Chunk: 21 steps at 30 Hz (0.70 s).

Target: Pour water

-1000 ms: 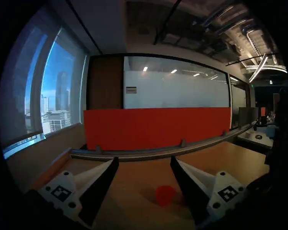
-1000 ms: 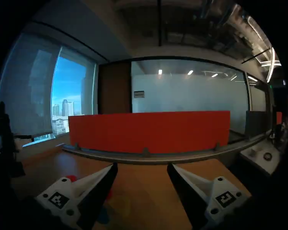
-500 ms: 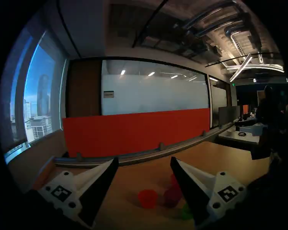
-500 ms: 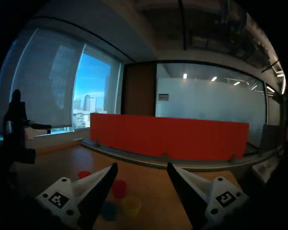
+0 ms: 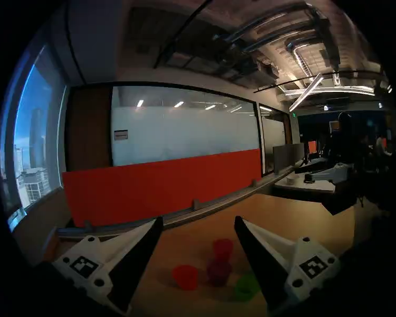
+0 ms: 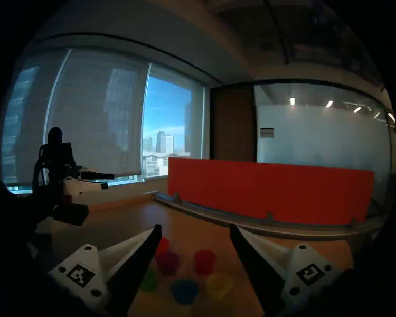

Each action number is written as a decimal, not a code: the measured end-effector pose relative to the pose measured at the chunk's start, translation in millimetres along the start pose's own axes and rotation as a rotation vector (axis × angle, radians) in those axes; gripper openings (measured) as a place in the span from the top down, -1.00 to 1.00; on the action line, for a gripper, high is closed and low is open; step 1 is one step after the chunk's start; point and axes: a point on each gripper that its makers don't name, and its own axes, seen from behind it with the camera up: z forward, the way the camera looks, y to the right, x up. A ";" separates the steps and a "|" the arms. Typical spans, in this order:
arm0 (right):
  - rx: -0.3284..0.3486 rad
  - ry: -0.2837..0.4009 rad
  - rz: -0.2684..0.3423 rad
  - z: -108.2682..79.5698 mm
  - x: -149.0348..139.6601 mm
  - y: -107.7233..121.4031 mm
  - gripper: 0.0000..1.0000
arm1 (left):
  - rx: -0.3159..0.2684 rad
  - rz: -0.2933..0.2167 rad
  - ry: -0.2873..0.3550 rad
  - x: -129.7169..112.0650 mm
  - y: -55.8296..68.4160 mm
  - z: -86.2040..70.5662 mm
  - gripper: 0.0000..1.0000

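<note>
1. Your left gripper (image 5: 197,219): jaws apart, nothing held. Each finger carries a square black-and-white code marker (image 5: 84,266).
2. Your right gripper (image 6: 195,227): jaws apart, nothing held.
3. Cups standing just past the fingertips on the wooden table (image 5: 293,211): red cup (image 5: 186,276), purple cup (image 5: 218,271), green cup (image 5: 245,285), blue cup (image 6: 185,290), yellow cup (image 6: 218,284).
4. Red partition (image 5: 161,185) behind the table.
5. Wall sign (image 5: 121,135), farthest: too small to read.

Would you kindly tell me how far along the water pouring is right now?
Done: nothing visible; the red cup and purple cup stand untouched on the wooden table. In hand: nothing; the left gripper and right gripper are open and empty. Left: grasping a cup and pouring.
</note>
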 end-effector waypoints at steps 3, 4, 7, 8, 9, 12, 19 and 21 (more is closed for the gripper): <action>0.007 -0.008 -0.001 0.2 -2.2 -0.3 -0.99 | -0.020 -0.004 -0.010 -3.2 3.6 1.0 -1.00; 0.009 -0.014 -0.001 0.4 -3.5 -0.7 -0.99 | -0.028 -0.004 -0.017 -5.3 4.8 1.2 -1.00; 0.021 -0.034 0.000 0.9 -8.3 -2.4 -0.99 | -0.049 -0.001 -0.044 -12.5 8.1 1.7 -1.00; 0.026 -0.041 0.001 1.1 -10.1 -3.2 -0.99 | -0.054 0.001 -0.053 -15.1 9.0 1.9 -1.00; 0.032 -0.050 0.001 1.4 -12.3 -4.1 -0.99 | -0.060 0.004 -0.064 -18.0 10.2 2.1 -1.00; 0.050 -0.077 0.000 2.5 -19.0 -6.9 -0.99 | -0.081 0.010 -0.092 -26.1 14.3 2.4 -1.00; 0.085 -0.149 -0.031 1.2 -32.8 -13.1 -0.99 | -0.141 0.027 -0.144 -39.4 25.7 1.6 -1.00; 0.089 -0.164 -0.038 0.2 -35.5 -13.7 -0.99 | -0.154 0.032 -0.155 -41.9 28.4 1.1 -1.00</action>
